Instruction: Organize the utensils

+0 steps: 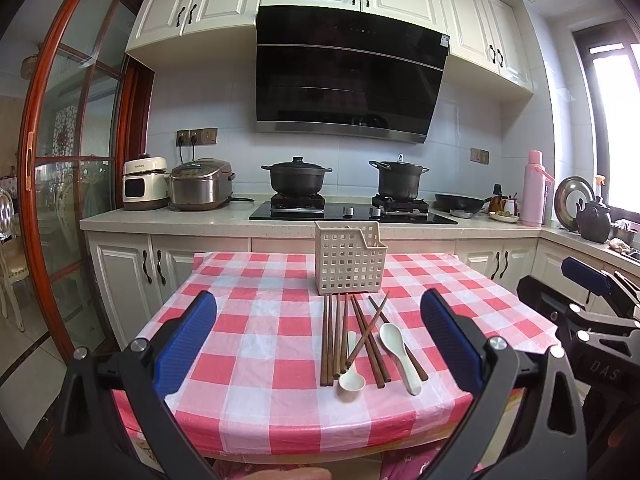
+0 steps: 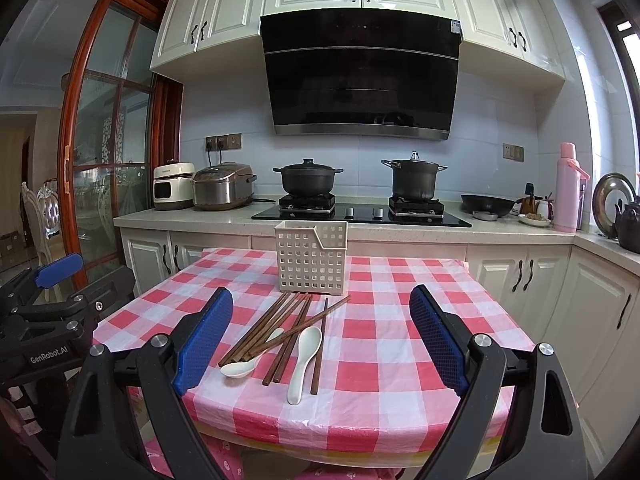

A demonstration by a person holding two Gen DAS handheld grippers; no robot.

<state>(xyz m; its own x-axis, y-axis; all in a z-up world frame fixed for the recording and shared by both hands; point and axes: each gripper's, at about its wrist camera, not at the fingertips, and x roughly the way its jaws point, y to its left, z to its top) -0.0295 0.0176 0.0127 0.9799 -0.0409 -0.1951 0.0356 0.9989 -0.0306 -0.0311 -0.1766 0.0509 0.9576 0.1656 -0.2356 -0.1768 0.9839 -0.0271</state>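
Several brown wooden chopsticks (image 1: 338, 336) (image 2: 276, 330) lie in a loose pile on the red-and-white checked table (image 1: 248, 320) (image 2: 384, 332), with two white spoons (image 1: 400, 354) (image 2: 305, 362) among them. A white perforated utensil basket (image 1: 348, 258) (image 2: 311, 257) stands upright just behind the pile. My left gripper (image 1: 320, 340) is open and empty, held over the table's near edge with the utensils between its blue pads. My right gripper (image 2: 320, 340) is open and empty in the same way. Each gripper shows at the edge of the other's view.
Behind the table runs a kitchen counter (image 1: 168, 220) with a rice cooker (image 1: 202, 184), two black pots (image 1: 297, 178) on a stove, a pan and a pink flask (image 1: 535, 188). White cabinets stand below. A wood-framed glass door (image 1: 76, 160) is at the left.
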